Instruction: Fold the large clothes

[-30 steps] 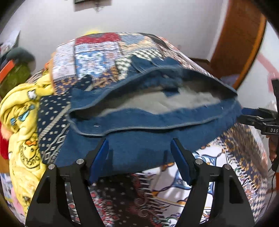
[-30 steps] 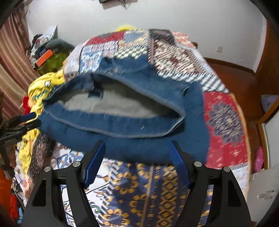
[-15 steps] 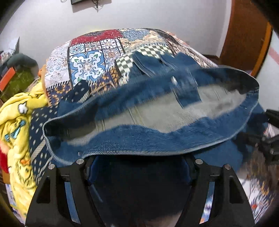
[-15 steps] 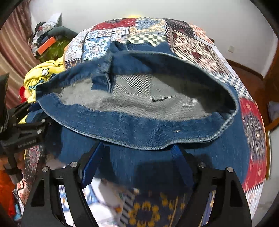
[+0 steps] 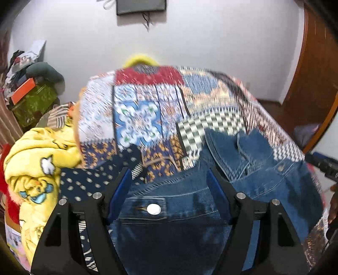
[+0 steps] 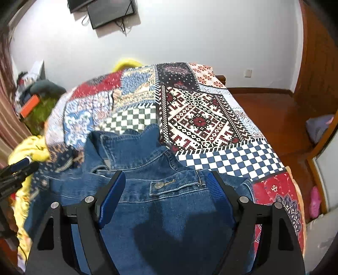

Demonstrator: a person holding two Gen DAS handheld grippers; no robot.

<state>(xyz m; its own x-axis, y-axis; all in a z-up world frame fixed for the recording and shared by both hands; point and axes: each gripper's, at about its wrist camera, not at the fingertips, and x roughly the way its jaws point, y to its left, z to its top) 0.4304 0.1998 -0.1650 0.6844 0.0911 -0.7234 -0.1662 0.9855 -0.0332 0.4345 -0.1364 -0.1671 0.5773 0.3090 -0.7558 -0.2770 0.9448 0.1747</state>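
Observation:
A blue denim jacket (image 5: pixel 253 160) lies on the patchwork bedspread (image 5: pixel 139 118), front side up, collar toward the far end; it also shows in the right wrist view (image 6: pixel 139 152). My left gripper (image 5: pixel 169 179) is open, its fingers wide apart over the left chest pocket flap with its metal button (image 5: pixel 153 209). My right gripper (image 6: pixel 166 182) is open over the right chest pocket flap (image 6: pixel 175 185). Neither holds cloth. Each gripper's tip shows at the edge of the other's view.
A yellow cartoon blanket (image 5: pixel 36 167) is bunched at the bed's left edge. Cluttered bags and a green case (image 5: pixel 33 99) stand by the left wall. Wooden floor (image 6: pixel 270 114) and a wooden door (image 5: pixel 316 74) are on the right. A TV (image 6: pixel 109 10) hangs on the far wall.
The jacket's lower half, held up and open before, has come over and now lies flat on the bed. Both grippers have moved forward and down over it.

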